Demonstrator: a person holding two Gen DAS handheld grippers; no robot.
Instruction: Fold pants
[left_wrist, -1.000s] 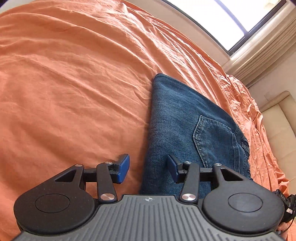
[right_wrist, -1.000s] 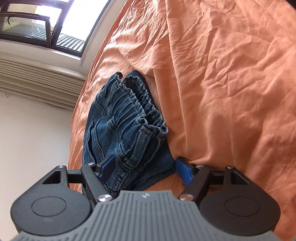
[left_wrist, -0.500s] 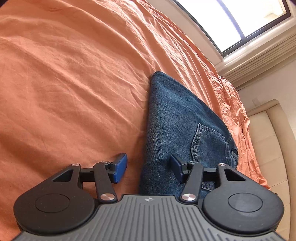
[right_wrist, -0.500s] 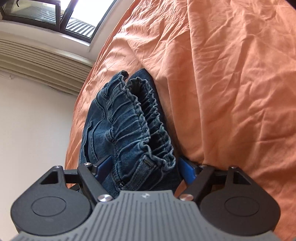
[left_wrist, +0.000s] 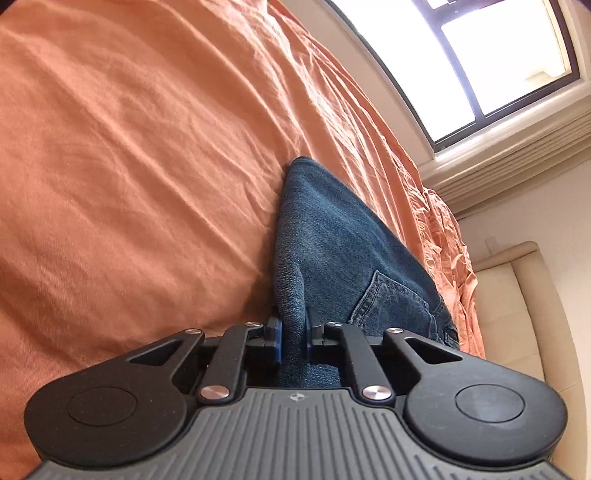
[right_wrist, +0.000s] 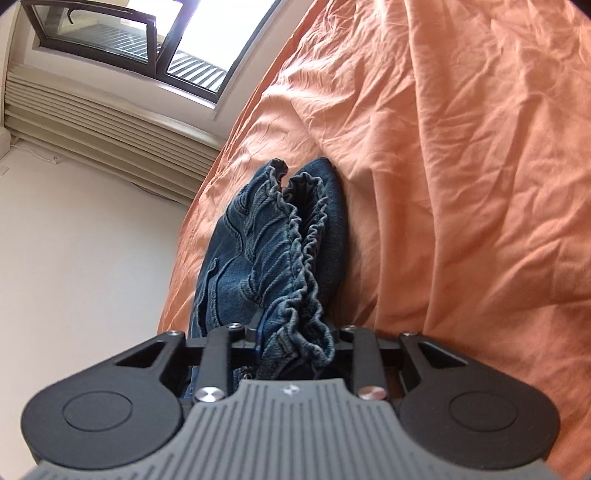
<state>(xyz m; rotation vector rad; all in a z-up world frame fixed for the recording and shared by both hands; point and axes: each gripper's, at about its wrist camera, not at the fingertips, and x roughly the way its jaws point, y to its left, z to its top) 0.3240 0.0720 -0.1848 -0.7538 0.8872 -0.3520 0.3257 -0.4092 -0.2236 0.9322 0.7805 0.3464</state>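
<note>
The folded blue denim pants lie on the orange-sheeted bed near its window-side edge, with the cream padded bench beyond that edge, below the window.

bed | wrinkled orange sheet | on it: folded blue denim pants

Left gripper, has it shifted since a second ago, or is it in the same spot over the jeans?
Yes. The left gripper has slid toward the jeans' folded edge beside the orange sheet, and its jaws have just been closing, now pinching that edge.
</note>
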